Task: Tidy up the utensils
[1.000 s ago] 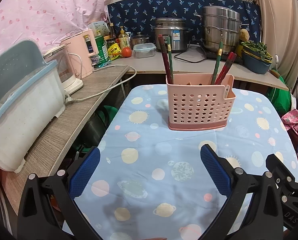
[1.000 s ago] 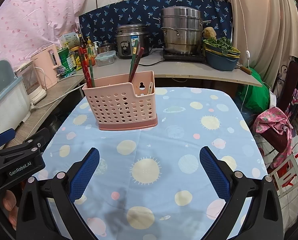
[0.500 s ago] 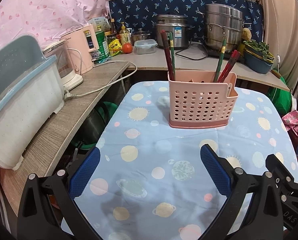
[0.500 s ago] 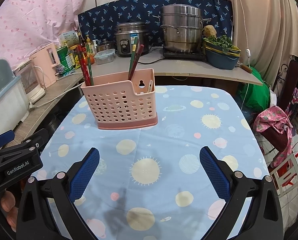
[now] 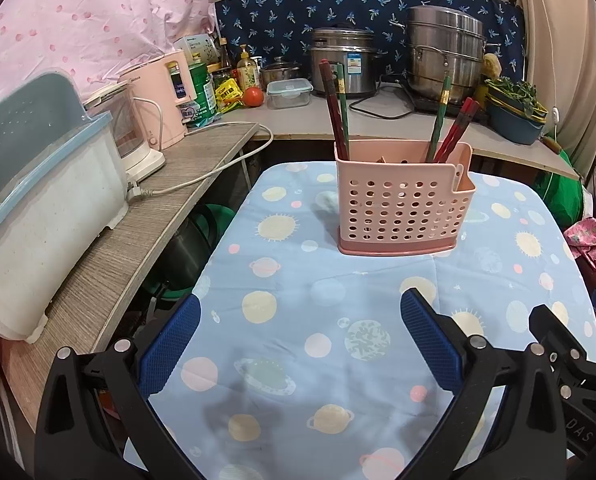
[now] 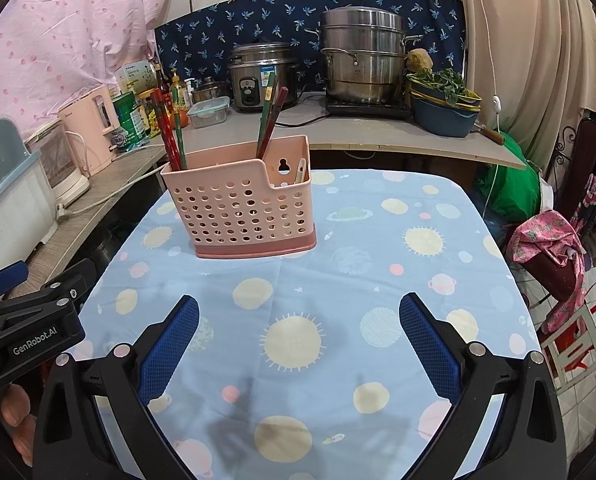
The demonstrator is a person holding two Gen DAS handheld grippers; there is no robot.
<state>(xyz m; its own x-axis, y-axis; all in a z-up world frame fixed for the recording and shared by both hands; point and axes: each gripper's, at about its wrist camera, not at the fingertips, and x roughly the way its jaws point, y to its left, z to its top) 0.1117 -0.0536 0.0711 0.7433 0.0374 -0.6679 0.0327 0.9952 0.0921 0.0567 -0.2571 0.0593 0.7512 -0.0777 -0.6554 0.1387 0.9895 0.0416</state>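
Both tongs, left (image 5: pixel 300 338) and right (image 6: pixel 298 338), gape empty, the upright pink caddy (image 6: pixel 239 208) ahead, roughly equally near both.

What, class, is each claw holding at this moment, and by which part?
Nothing. The left claw and right claw are both open and empty above the tablecloth; the chopsticks stand in the pink holder.
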